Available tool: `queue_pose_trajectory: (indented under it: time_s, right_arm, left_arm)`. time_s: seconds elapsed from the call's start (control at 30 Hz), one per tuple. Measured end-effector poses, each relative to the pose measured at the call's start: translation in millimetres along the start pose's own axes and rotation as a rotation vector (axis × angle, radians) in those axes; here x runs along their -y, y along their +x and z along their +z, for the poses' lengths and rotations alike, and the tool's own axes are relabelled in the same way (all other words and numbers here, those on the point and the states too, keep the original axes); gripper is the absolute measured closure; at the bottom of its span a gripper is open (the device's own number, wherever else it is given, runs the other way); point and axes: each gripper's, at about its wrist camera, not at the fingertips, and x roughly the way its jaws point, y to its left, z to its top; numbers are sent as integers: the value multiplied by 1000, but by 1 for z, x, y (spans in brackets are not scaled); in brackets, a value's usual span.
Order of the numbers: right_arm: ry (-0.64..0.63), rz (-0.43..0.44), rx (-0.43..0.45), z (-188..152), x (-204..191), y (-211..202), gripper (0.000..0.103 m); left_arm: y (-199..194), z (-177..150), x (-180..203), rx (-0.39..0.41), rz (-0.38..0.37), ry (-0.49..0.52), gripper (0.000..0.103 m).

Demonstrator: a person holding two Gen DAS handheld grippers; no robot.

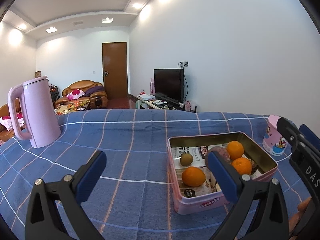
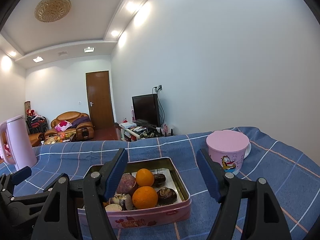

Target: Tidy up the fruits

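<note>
A pink rectangular tin [image 1: 200,202] [image 2: 160,214] sits on the blue checked tablecloth. It holds oranges [image 1: 193,176] [image 2: 145,197], a kiwi [image 1: 186,159], a purple round fruit [image 2: 126,184] and dark brown pieces [image 2: 167,195]. My left gripper [image 1: 158,172] is open and empty, just left of the tin, with its right finger in front of the tin. My right gripper [image 2: 162,172] is open and empty, hovering above the tin's near side. The right gripper also shows at the right edge of the left wrist view [image 1: 300,148].
A pink kettle [image 1: 34,112] [image 2: 17,142] stands at the table's left. A pink lidded cartoon cup [image 2: 228,150] [image 1: 275,138] on a white saucer stands right of the tin. The table's far edge runs behind them; a living room lies beyond.
</note>
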Motion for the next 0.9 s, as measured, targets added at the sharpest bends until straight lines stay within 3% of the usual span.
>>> queue_pose_trajectory:
  time_s: [0.9]
  right_arm:
    - [-1, 0, -2, 0, 0, 1, 30]
  left_arm:
    - [1, -1, 1, -2, 1, 7, 0]
